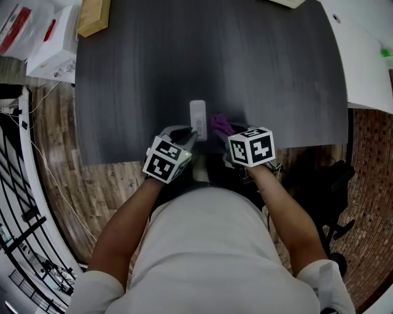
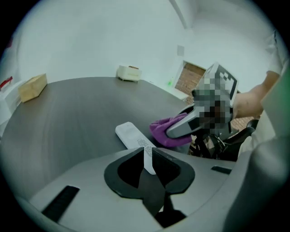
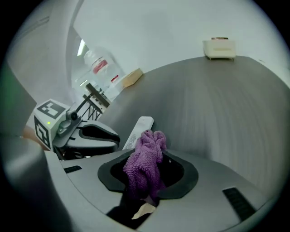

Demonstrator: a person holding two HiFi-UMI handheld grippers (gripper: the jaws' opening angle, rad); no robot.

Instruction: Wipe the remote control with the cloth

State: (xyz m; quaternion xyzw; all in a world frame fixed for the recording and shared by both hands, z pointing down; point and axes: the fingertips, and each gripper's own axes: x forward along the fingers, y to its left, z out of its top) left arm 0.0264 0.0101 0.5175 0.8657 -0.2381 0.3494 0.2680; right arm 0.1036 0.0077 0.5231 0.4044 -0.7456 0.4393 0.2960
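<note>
One remote control (image 1: 198, 115), one purple cloth (image 1: 219, 124), one wooden block (image 1: 94, 15), two claws (image 2: 148, 157) (image 3: 146, 170).

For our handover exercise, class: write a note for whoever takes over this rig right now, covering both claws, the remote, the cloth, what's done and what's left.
Left claw: shut on the near end of the remote.
Right claw: shut on the cloth.
In the head view, the cloth is just right of the remote, at the table's near edge; contact unclear.
Done: both gripped.
To do: wipe the remote.
</note>
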